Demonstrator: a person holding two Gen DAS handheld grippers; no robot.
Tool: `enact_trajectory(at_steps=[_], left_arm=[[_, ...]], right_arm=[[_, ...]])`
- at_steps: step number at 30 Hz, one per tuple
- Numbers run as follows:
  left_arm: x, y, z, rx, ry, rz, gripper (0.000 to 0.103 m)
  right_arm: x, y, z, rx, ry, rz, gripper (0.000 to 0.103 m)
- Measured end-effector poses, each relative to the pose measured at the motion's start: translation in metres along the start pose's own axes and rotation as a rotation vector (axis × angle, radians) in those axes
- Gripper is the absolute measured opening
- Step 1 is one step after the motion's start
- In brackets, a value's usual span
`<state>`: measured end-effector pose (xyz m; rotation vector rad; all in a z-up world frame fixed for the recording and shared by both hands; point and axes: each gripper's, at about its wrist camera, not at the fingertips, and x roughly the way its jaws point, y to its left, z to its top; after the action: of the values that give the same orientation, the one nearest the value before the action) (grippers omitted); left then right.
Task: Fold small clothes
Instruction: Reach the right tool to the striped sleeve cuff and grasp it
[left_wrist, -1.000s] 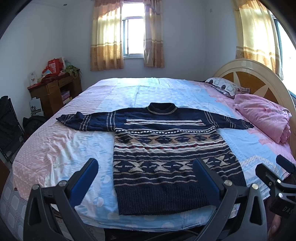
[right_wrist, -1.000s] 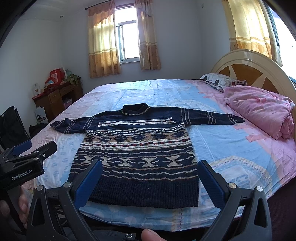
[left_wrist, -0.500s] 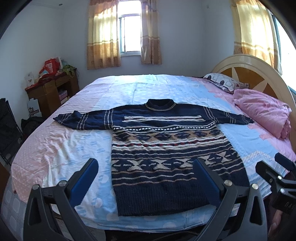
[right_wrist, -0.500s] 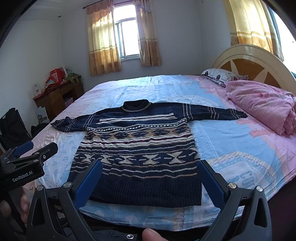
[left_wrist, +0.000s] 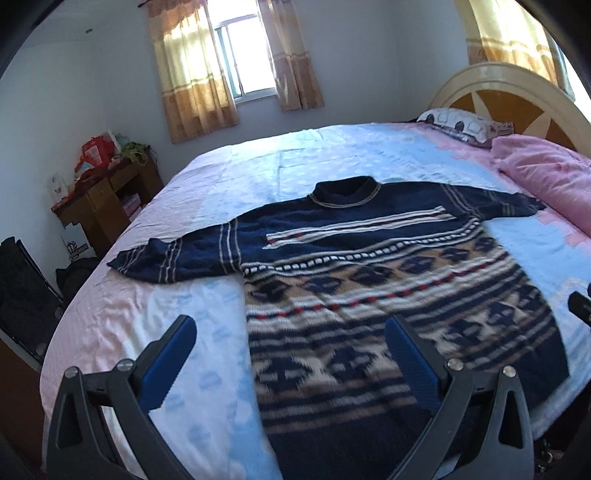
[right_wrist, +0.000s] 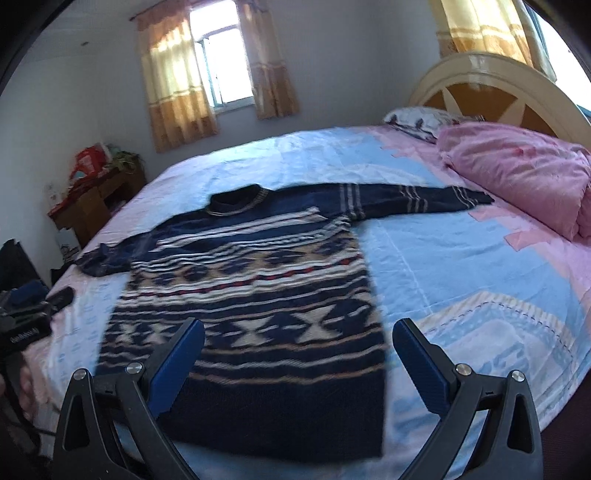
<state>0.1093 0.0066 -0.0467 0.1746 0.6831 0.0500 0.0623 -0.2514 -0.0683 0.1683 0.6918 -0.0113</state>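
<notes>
While both grippers hang above the near edge of the bed (left_wrist: 332, 155), a navy patterned sweater (left_wrist: 369, 280) lies flat on the pale blue and pink sheet, front up, collar toward the far window (left_wrist: 247, 59) and hem toward the cameras. Its sleeves are spread out to either side, one reaching toward the wooden desk (left_wrist: 103, 206) at the left of the room, the other toward the folded pink quilt (right_wrist: 517, 173) that sits by the headboard (right_wrist: 491, 99). A patterned pillow (left_wrist: 461, 123) rests just behind the quilt. The left gripper (left_wrist: 291, 354) has its blue-padded jaws spread wide and holds nothing; in its view one finger sits over bare sheet beside the sweater's body and the other over the knit near the hem. The right gripper (right_wrist: 299, 354) is likewise spread wide and empty, with one finger over the lower part of the sweater and the other over the sheet just past its side edge. Neither gripper touches the cloth. Both views are blurred across the sweater's lower half, so its finer pattern there cannot be made out. Yellow curtains (right_wrist: 173, 81) frame the window.
</notes>
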Motion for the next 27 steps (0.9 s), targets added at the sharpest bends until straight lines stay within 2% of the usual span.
enact_trajectory(at_steps=[8, 12, 18, 19, 21, 24, 27], left_arm=[[0.077, -0.003, 0.038, 0.011, 0.043, 0.025, 0.103], [0.114, -0.007, 0.052, -0.009, 0.06, 0.031, 0.103], [0.164, -0.014, 0.074, -0.036, 0.076, 0.062, 0.103], [0.17, -0.014, 0.076, -0.043, 0.071, 0.069, 0.103], [0.184, -0.013, 0.08, -0.069, 0.072, 0.093, 0.103], [0.206, -0.004, 0.083, -0.126, 0.088, 0.091, 0.103], [0.226, 0.003, 0.082, -0.171, 0.116, 0.103, 0.103]], right_arm=[[0.067, -0.071, 0.034, 0.057, 0.082, -0.091, 0.099], [0.099, -0.116, 0.065, 0.11, 0.095, -0.127, 0.082], [0.137, -0.179, 0.105, 0.193, 0.087, -0.2, 0.075], [0.144, -0.19, 0.11, 0.212, 0.09, -0.204, 0.071], [0.158, -0.215, 0.122, 0.261, 0.099, -0.225, 0.066], [0.175, -0.254, 0.138, 0.332, 0.089, -0.268, 0.064], [0.191, -0.292, 0.153, 0.393, 0.078, -0.318, 0.055]])
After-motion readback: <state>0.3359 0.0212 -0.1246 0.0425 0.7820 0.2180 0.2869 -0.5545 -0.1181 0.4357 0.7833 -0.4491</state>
